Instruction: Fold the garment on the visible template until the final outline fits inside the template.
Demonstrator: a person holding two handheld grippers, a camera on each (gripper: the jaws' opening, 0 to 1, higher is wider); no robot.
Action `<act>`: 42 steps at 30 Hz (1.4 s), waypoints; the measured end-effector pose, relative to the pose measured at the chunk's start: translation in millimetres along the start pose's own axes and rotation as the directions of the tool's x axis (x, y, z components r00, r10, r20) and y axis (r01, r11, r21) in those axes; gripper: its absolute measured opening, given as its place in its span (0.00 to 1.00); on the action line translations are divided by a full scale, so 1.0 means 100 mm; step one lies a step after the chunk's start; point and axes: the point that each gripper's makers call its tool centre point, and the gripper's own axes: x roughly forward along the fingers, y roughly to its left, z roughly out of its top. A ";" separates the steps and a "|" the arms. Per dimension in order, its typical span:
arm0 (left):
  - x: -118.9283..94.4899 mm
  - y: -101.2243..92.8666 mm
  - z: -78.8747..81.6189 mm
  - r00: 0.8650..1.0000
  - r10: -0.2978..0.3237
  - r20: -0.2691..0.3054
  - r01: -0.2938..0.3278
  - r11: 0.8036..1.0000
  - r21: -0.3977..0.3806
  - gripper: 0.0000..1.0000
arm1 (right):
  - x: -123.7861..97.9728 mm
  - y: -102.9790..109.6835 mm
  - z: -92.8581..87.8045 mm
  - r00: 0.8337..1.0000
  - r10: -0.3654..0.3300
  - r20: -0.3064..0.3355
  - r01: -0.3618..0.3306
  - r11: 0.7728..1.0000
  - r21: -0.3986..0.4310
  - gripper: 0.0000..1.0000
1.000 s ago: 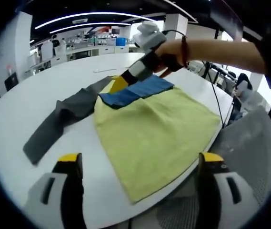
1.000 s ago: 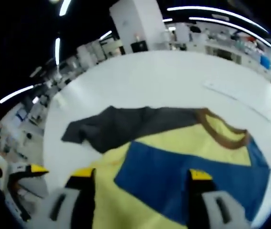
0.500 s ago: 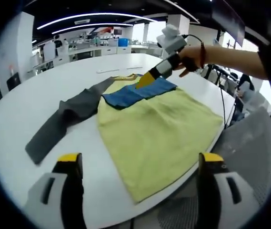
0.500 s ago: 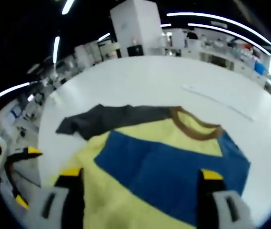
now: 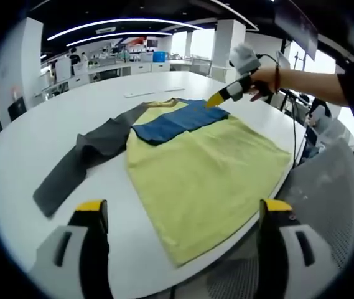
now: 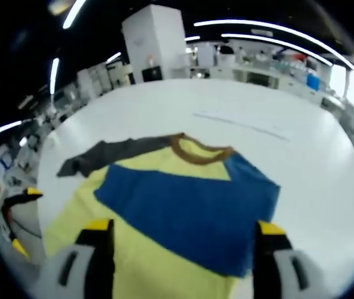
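The right tongs (image 6: 180, 249) are being held wide open and empty just above the folded blue sleeve (image 6: 189, 205) of the yellow T-shirt (image 5: 201, 168), nearer than the left tongs (image 5: 180, 240), also open and empty. The grey sleeve (image 5: 80, 159) is lying stretched out leftward across the white table (image 5: 58, 112).
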 end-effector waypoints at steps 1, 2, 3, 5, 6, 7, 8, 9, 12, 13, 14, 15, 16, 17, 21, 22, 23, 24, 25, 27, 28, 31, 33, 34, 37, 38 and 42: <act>0.00 0.00 0.00 1.000 -0.001 0.001 0.001 1.000 -0.001 0.99 | -0.02 -0.04 -0.02 1.000 -0.009 -0.001 0.009 1.000 -0.003 0.88; 0.00 0.00 0.01 1.000 -0.001 0.002 0.001 1.000 -0.001 0.99 | -0.04 -0.09 -0.05 1.000 -0.016 -0.002 0.016 1.000 -0.006 0.85; 0.00 0.00 0.01 1.000 -0.002 0.004 0.002 1.000 0.001 0.99 | -0.06 -0.12 -0.07 1.000 -0.020 0.003 0.020 1.000 -0.004 0.82; 0.01 -0.01 0.02 1.000 -0.006 0.010 0.006 1.000 -0.001 0.99 | -0.09 -0.20 -0.09 1.000 -0.024 0.020 0.023 1.000 0.010 0.76; 0.01 -0.02 0.03 1.000 -0.007 0.014 0.007 1.000 -0.002 0.99 | -0.10 -0.23 -0.11 0.999 -0.025 0.023 0.024 1.000 0.018 0.73; 0.00 -0.01 0.04 1.000 -0.008 0.023 0.008 1.000 -0.003 0.99 | -0.11 -0.25 -0.12 0.999 -0.028 0.026 0.027 0.999 0.026 0.70; 0.00 -0.01 0.05 1.000 -0.009 0.027 0.009 1.000 -0.004 0.98 | -0.13 -0.28 -0.15 0.999 -0.030 0.028 0.030 0.999 0.025 0.66; 0.00 -0.01 0.06 1.000 -0.010 0.029 0.010 1.000 -0.006 0.98 | -0.14 -0.30 -0.16 0.999 -0.034 0.029 0.033 0.999 0.025 0.63; 0.00 -0.01 0.05 1.000 -0.010 0.027 0.010 1.000 -0.003 0.98 | -0.17 -0.39 -0.22 0.999 -0.043 0.023 0.043 0.999 0.026 0.52; 0.00 -0.01 0.05 1.000 -0.010 0.027 0.010 1.000 -0.002 0.98 | -0.19 -0.41 -0.25 0.999 -0.047 0.015 0.047 0.998 0.031 0.49; 0.00 -0.01 0.05 1.000 -0.011 0.026 0.011 1.000 0.000 0.98 | -0.20 -0.45 -0.28 0.999 -0.053 0.009 0.053 0.998 0.032 0.45; 0.00 -0.01 0.05 1.000 -0.012 0.025 0.012 1.000 0.000 0.98 | -0.22 -0.49 -0.31 0.998 -0.066 0.001 0.066 0.998 0.022 0.41; 0.00 -0.01 0.05 1.000 -0.013 0.027 0.013 1.000 -0.001 0.98 | -0.24 -0.49 -0.33 0.998 -0.069 -0.001 0.069 0.998 0.013 0.37; 0.00 -0.01 0.05 1.000 -0.013 0.027 0.013 1.000 -0.002 0.98 | -0.25 -0.51 -0.36 0.997 -0.071 -0.008 0.072 0.997 0.007 0.32; 0.00 0.00 0.04 1.000 -0.011 0.025 0.011 1.000 -0.006 0.97 | -0.26 -0.60 -0.44 0.996 -0.089 -0.026 0.089 0.996 0.006 0.26; 0.00 0.00 0.04 1.000 -0.011 0.024 0.011 1.000 -0.006 0.97 | -0.26 -0.61 -0.46 0.995 -0.091 -0.031 0.091 0.996 0.007 0.24; 0.00 0.00 0.04 1.000 -0.010 0.023 0.010 1.000 -0.005 0.97 | -0.26 -0.62 -0.48 0.995 -0.091 -0.037 0.091 0.996 0.005 0.22; 0.00 0.00 0.04 1.000 -0.010 0.022 0.010 1.000 -0.004 0.97 | -0.25 -0.66 -0.51 0.995 -0.092 -0.041 0.092 0.996 0.006 0.21; 0.00 -0.01 0.03 1.000 -0.010 0.021 0.010 1.000 -0.004 0.97 | -0.24 -0.69 -0.54 0.995 -0.093 -0.044 0.093 0.996 0.009 0.20; 0.00 -0.01 0.04 1.000 -0.009 0.021 0.010 1.000 -0.006 0.97 | -0.23 -0.66 -0.55 0.994 -0.098 -0.048 0.098 0.995 0.009 0.18; 0.00 -0.01 0.04 1.000 -0.009 0.021 0.009 1.000 -0.006 0.96 | -0.20 -0.68 -0.59 0.994 -0.099 -0.050 0.099 0.995 0.007 0.17; 0.00 0.00 0.02 1.000 -0.007 0.015 0.007 1.000 -0.007 0.96 | -0.18 -0.70 -0.60 0.994 -0.102 -0.043 0.103 0.995 0.013 0.14; -0.01 -0.01 0.02 1.000 -0.007 0.013 0.007 1.000 -0.005 0.96 | -0.14 -0.71 -0.60 0.994 -0.103 -0.031 0.103 0.994 0.019 0.13; -0.01 -0.01 0.02 1.000 -0.007 0.013 0.008 1.000 -0.006 0.96 | -0.16 -0.68 -0.58 0.995 -0.099 -0.031 0.099 0.995 0.019 0.12; 0.00 -0.01 0.01 1.000 -0.007 0.008 0.007 1.000 -0.007 0.95 | -0.13 -0.70 -0.61 0.994 -0.099 -0.039 0.100 0.994 0.033 0.11; 0.00 -0.01 0.00 1.000 -0.007 0.006 0.007 1.000 -0.006 0.95 | -0.13 -0.69 -0.62 0.995 -0.096 -0.035 0.097 0.994 0.045 0.10; 0.00 -0.02 0.00 1.000 -0.008 0.002 0.008 1.000 -0.003 0.95 | -0.10 -0.68 -0.63 0.998 -0.066 -0.001 0.066 0.988 0.141 0.07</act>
